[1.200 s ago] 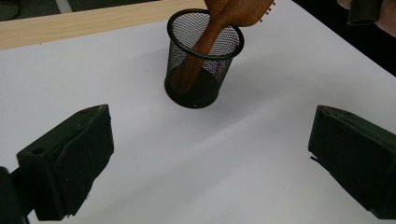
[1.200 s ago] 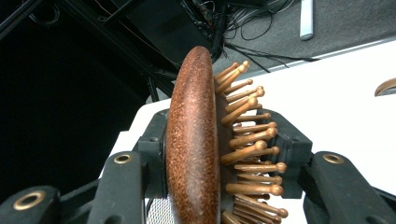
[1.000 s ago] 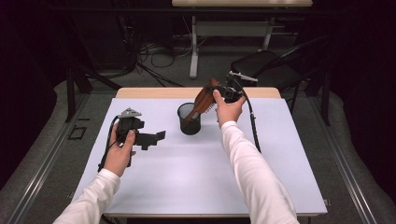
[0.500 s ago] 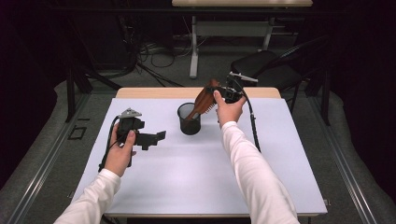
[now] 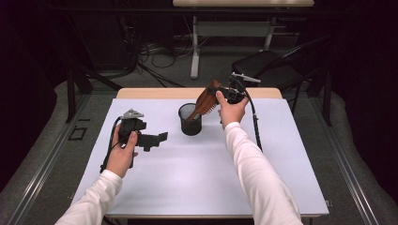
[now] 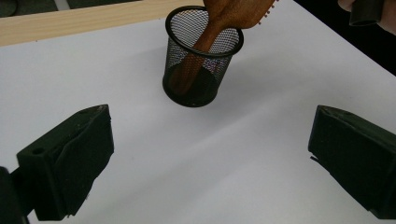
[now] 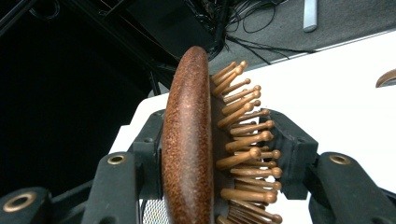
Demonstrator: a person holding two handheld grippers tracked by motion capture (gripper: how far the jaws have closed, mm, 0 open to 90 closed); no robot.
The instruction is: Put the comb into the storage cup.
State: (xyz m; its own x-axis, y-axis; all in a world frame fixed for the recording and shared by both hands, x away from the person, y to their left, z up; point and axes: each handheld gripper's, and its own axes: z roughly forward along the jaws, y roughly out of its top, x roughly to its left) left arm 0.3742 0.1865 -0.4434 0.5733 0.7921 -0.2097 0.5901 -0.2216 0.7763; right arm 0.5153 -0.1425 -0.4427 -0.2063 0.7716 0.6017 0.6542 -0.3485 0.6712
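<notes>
L gripper (image 5: 157, 138) nearest, low over the worktop (image 5: 187, 183), jaws wide apart w/ nothing between, aimed at the mesh cup (image 6: 201, 56). Cup upright mid-worktop, just past the L jaws. Wooden hairbrush (image 5: 202, 104) has its handle end down inside the cup, resting near the bottom; long axis tilted, head rising up and away toward the far right edge, out over the rim. R gripper (image 5: 224, 93) farther back at the brush head, jaws have just been opening a bit, head between them: left pad on the smooth back, right pad at the bristle (image 7: 243, 135) tips. Bristles face the person's right in the high view.
</notes>
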